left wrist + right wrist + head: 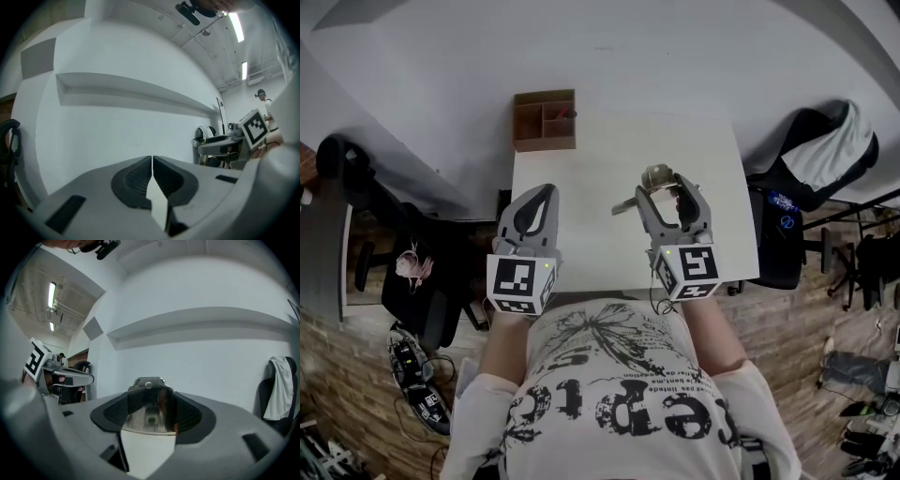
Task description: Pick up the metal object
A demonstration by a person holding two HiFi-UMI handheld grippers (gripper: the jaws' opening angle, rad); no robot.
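Note:
A shiny metal object [149, 404] with a screw at its top sits clamped between the jaws of my right gripper [149, 416], lifted and pointed at the white wall. In the head view the same metal object [656, 178] sticks out past the right gripper [669, 191], above the white table [591, 178], with a flat metal arm reaching left. My left gripper [537, 200] hovers over the table's left part. Its jaws meet in the left gripper view with nothing between them, at the left gripper [152, 174].
A brown wooden compartment box [545, 119] stands at the table's far left edge. A dark chair with a white cloth [825, 150] is to the right of the table, another dark chair [417, 272] to the left. Cables and gear lie on the brick floor.

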